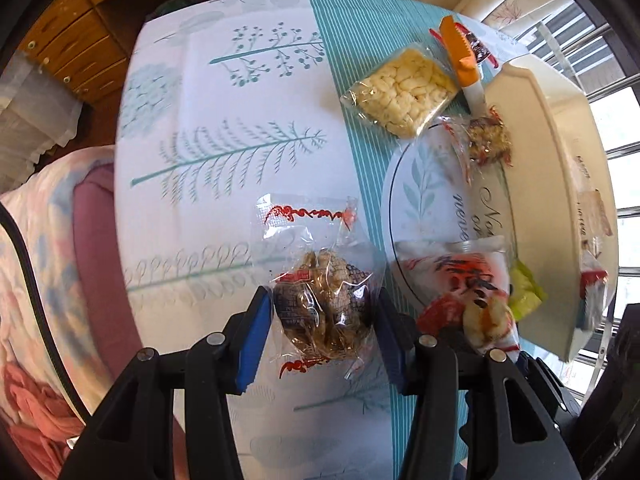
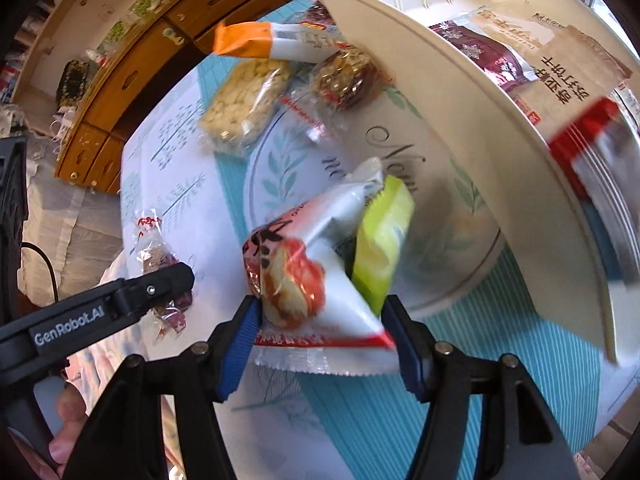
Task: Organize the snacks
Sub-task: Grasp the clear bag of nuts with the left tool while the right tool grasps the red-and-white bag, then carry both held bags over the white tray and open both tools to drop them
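Left gripper (image 1: 320,316): pinching clear-wrapped brown snack (image 1: 326,312) crosswise, lifting off tablecloth (image 1: 224,128) near its front edge.
Right gripper (image 2: 322,320): clamping white-and-red packet (image 2: 308,276), green packet (image 2: 382,240) wedged alongside.
Cream bin (image 2: 460,120): lying ahead-right, nearer right gripper.
Snack look: crinkly, translucent, long axis pointing away.

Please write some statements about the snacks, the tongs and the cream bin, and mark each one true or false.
1. The left tongs grip a clear-wrapped brown snack. True.
2. The right tongs are empty. False: they hold a white and red packet and a green packet.
3. The cream bin already contains packets. True.
4. The yellowish puffed snack bag lies inside the bin. False: it lies on the tablecloth.
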`<state>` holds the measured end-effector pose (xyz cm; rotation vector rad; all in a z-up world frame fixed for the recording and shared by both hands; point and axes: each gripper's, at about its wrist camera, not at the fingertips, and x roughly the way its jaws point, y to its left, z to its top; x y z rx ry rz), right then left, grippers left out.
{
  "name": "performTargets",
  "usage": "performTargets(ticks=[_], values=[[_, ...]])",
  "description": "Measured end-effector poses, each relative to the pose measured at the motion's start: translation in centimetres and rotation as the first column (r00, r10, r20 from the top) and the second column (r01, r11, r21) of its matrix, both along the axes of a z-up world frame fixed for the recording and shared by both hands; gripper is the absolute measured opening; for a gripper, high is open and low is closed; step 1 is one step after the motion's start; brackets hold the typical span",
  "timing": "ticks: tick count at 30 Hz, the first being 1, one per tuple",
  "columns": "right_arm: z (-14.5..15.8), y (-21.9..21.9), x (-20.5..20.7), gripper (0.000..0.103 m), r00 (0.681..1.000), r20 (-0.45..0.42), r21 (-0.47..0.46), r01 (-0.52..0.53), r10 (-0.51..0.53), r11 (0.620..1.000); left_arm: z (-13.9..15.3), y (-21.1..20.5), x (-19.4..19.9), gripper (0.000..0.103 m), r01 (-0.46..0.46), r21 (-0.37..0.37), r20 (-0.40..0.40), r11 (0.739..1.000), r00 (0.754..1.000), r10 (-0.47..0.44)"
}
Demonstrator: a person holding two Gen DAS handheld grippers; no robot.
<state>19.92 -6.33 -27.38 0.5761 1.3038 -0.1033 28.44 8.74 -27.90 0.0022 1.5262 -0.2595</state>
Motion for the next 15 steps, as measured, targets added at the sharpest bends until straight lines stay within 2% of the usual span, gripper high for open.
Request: performTargets(ticks=[5,9,15], values=[[1.3,1.0,-2.0,0.059,0.999,0.002,0.002,-0.032,0.032,0.999,3.0,1.6,-3.0,0.049,-0.025,-0.034,0.039,0.999,0.999,0.026],[2.8,1.9,-3.2,0.039,0.997,0.037,-0.007,-0.061,0.061,0.998,5.3,3.6,-5.2,0.049,-0.041,-0.070,0.068,0.997,0.997,0.046],[4.9,2.5,-4.9,0.036,0.992,0.102,-0.023,-0.076,0.078,0.997,7.2,4.6,-7.1,0.049,-0.047,-0.115,0.103,0.992,0.993,0.059]])
